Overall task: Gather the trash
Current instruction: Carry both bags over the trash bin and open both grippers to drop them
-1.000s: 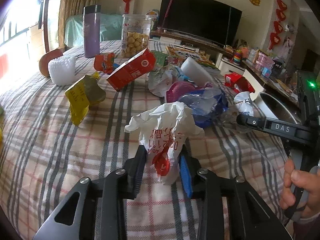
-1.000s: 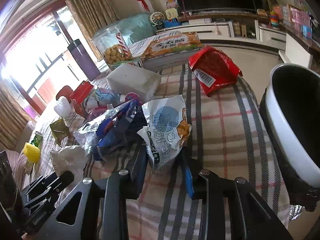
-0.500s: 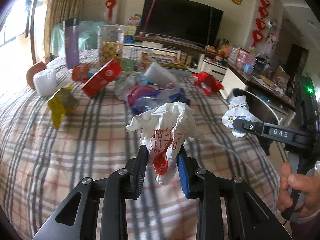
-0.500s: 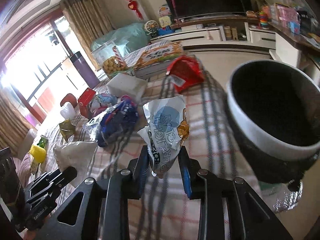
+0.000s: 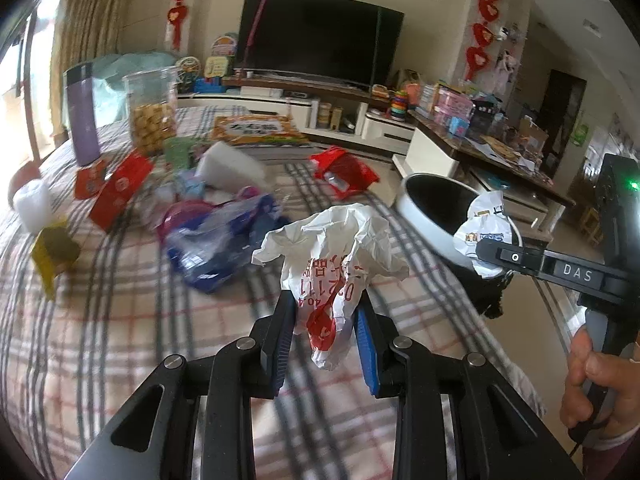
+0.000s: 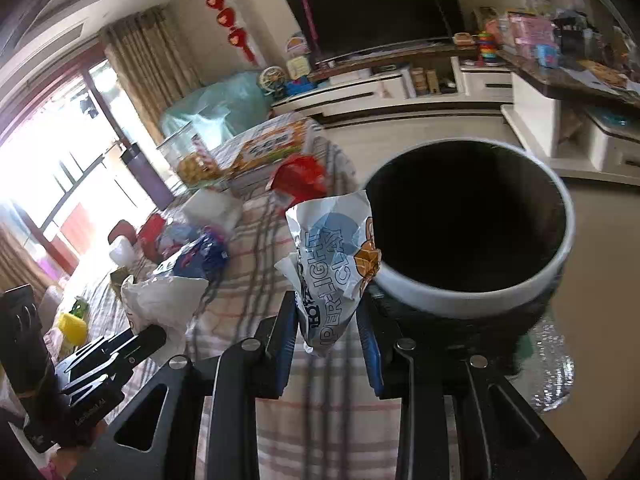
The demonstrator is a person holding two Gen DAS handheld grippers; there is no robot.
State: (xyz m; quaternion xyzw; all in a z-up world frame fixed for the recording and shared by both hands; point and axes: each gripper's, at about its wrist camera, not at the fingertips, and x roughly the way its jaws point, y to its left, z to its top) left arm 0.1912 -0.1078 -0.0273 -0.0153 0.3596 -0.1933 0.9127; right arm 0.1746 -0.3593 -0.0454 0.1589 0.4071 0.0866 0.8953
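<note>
Left gripper [image 5: 325, 330] jaws clamped on a crumpled white bag [image 5: 332, 256] with red print, held up off the plaid cloth [image 5: 120, 340]. Right gripper [image 6: 328, 330] jaws clamped on a white clay packet [image 6: 334, 264] with blue lettering, held just beside the near rim of the bin [image 6: 472, 300].

Left view only: wide sweep of the table with remaining trash — blue plastic bag [image 5: 224, 248], red carton [image 5: 120, 194], yellow wrapper [image 5: 54, 254], red pouch [image 5: 344, 172] near the far edge, white foam block [image 5: 234, 168]. Also a purple flask [image 5: 82, 114], a snack jar [image 5: 154, 110], a TV [image 5: 316, 40] behind. Right gripper seen from the side at the right edge, packet [image 5: 486, 232] at its tip overlapping the bin rim [image 5: 424, 216], a hand [image 5: 596, 384] on its handle. Bin mostly hidden here, only part of rim and dark inside visible.

Right view only: bin seen from above, round, white rim, dark inside, contents cannot be told. It stands off the table edge, on the right. Crinkled silver material [image 6: 556, 368] below the bin. Left gripper [image 6: 132, 348] at lower left, side on, white bag [image 6: 160, 300] at its tip over the cloth [image 6: 256, 264]. Window [image 6: 52, 184] glare on the left, washing out that end of the table. Yellow item [image 6: 72, 326] at the left edge, too blurred to name.
</note>
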